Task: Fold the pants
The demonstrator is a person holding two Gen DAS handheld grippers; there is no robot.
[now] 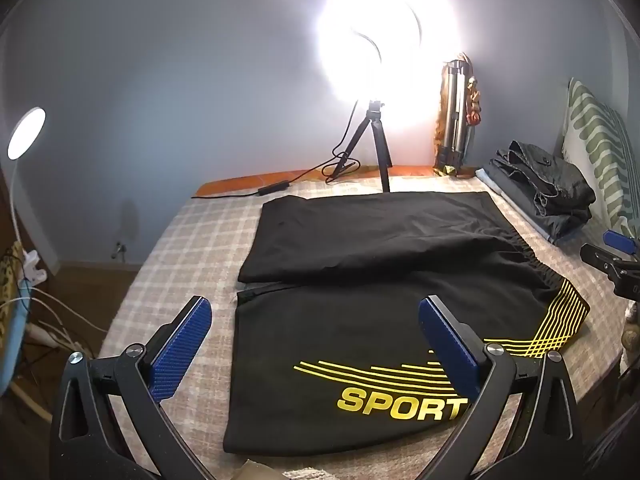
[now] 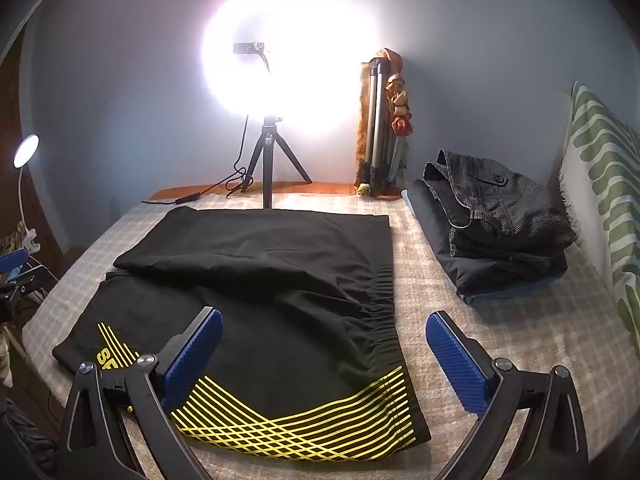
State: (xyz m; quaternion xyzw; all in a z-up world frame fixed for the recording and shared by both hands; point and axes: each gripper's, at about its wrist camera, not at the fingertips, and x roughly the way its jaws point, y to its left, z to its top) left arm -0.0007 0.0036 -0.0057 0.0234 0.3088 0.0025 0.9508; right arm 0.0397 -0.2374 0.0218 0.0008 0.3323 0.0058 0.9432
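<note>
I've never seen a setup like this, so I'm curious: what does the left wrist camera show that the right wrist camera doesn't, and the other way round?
Only the left wrist view shows nearly the whole yellow SPORT lettering on the black pants and the white cables beside the bed.

Only the right wrist view shows the full gathered waistband and the crossing yellow stripes up close.

Both show the pants lying flat on the checked bedcover, the ring light on its tripod, the stack of folded clothes, and both grippers, left gripper and right gripper, open and holding nothing.
</note>
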